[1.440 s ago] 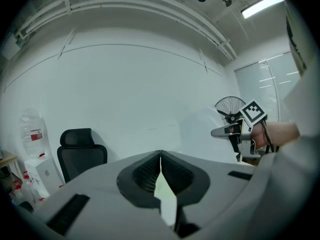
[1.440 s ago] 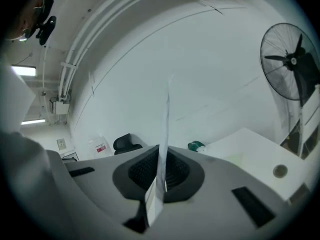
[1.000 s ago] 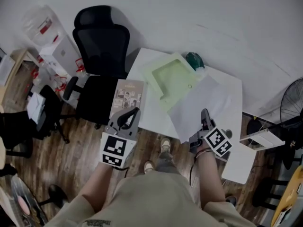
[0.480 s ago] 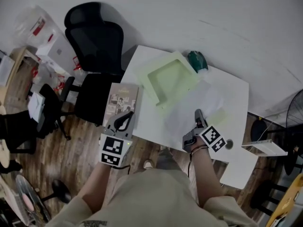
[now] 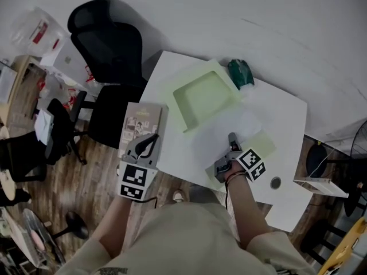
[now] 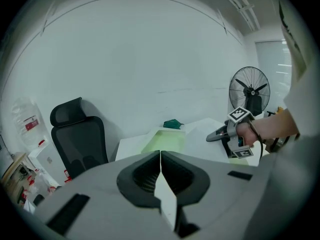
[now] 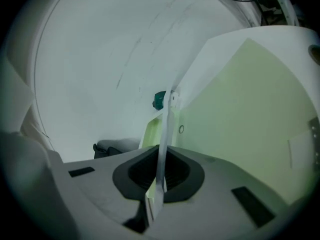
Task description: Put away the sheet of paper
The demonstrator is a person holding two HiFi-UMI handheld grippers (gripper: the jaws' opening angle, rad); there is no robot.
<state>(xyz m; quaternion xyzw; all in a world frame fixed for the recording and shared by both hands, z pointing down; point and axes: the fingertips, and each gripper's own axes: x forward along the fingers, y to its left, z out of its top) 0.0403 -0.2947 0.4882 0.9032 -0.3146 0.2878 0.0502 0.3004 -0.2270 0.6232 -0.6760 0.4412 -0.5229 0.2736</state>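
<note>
Sheet point(image 7: 165, 134) edge-on between right gripper point(image 7: 160, 164) jaws

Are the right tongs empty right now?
No, the right tongs are shut on the edge of the sheet of paper, seen edge-on between them.

Head view looked steeply down on the table point(image 5: 281, 125); both gripper views sat just behind their jaws, facing the wall point(image 6: 150, 49) and green tray point(image 6: 163, 142).

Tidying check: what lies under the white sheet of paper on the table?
A pale green flat piece sticks out past the sheet of paper, lying on the table. Whatever else is underneath is covered.
</note>
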